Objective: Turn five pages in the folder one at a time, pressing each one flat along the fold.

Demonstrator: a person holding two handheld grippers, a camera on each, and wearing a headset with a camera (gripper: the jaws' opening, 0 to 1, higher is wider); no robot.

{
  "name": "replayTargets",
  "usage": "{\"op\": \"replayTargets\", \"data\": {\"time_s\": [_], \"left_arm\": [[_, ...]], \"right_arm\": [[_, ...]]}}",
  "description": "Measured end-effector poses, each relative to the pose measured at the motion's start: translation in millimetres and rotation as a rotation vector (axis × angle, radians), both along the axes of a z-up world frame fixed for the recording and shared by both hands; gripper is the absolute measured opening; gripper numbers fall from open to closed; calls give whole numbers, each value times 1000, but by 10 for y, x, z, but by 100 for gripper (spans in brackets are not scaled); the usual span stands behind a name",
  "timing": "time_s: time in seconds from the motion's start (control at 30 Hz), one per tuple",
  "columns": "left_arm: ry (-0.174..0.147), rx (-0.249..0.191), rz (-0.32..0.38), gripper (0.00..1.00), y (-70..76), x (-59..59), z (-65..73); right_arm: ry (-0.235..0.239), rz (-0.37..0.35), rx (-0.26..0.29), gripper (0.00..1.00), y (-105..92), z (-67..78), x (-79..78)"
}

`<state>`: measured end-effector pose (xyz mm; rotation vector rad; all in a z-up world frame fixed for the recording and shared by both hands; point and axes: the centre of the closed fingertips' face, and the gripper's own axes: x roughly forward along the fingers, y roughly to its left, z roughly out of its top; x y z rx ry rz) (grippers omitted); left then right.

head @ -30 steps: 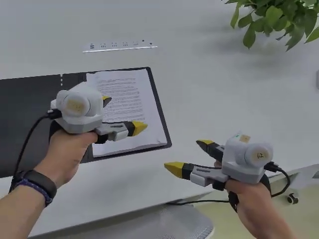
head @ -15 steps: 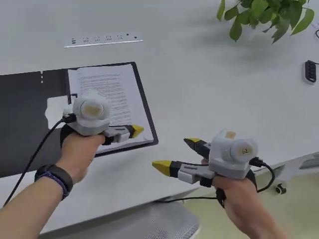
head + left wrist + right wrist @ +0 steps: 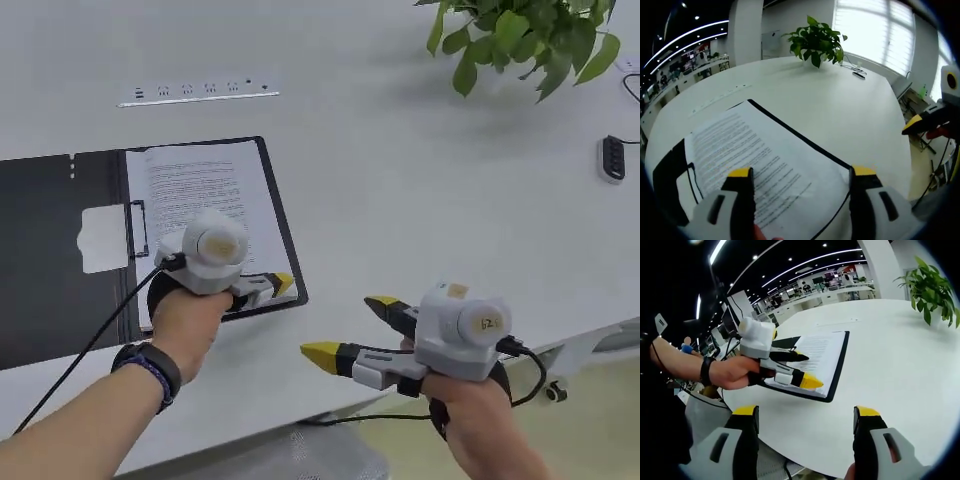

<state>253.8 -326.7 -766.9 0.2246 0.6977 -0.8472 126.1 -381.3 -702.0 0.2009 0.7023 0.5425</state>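
The black folder [image 3: 40,270] lies open on the white table, a printed page [image 3: 200,195] on its right half under a clip [image 3: 137,228]. My left gripper [image 3: 270,286] hovers open over the page's near right corner; in the left gripper view its jaws [image 3: 801,172] stand wide apart above the printed page [image 3: 755,155], with nothing between them. My right gripper [image 3: 352,328] is open over bare table, to the right of the folder and near the front edge. In the right gripper view its jaws [image 3: 806,411] frame the left gripper [image 3: 790,367] and the folder [image 3: 837,375].
A potted plant [image 3: 520,40] stands at the back right. A power strip [image 3: 195,92] is set into the table behind the folder. A small black device [image 3: 612,158] lies at the far right. The table's front edge [image 3: 300,410] runs just below the grippers.
The head view has shifted. My left gripper has drawn back along the page toward its near right corner. The right gripper stays open beside the folder.
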Motion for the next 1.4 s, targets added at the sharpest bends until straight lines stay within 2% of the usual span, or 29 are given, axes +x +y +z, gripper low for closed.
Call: {"op": "replayTargets", "data": {"time_s": [0.1,0.23,0.4,0.5,0.63,0.7,0.77,0.9,1.1,1.2,1.4], "left_arm": [[-7,26,-32,80,-2,-22,-103],[-15,22,-20,77,34,13,-101],[-39,52,-44,73,60,31,-145],[-32,27,-39,72,81,49,-151],[-22,21,-23,68,113,67,-137],[-6,-16,17,64,139,101,-115],[-1,-25,27,59,171,117,-111],[16,-40,39,56,193,90,-82],[21,-66,53,54,230,63,-82],[31,-85,71,52,260,59,-74],[44,-95,77,49,288,40,-66]], "right_arm": [[2,-4,2,77,-16,-11,-8],[6,-7,4,76,-38,-36,-20],[10,-9,11,76,-40,-61,-20],[10,-13,18,76,-33,-60,-2],[-1,-22,43,74,-12,-41,50],[-1,-24,52,74,-6,-48,77],[-2,-25,56,74,-2,-51,96],[-11,-40,94,73,7,-45,194],[-29,-54,143,70,42,-34,400],[-35,-66,194,67,133,-60,572],[-30,-28,213,66,325,-108,813]]}}
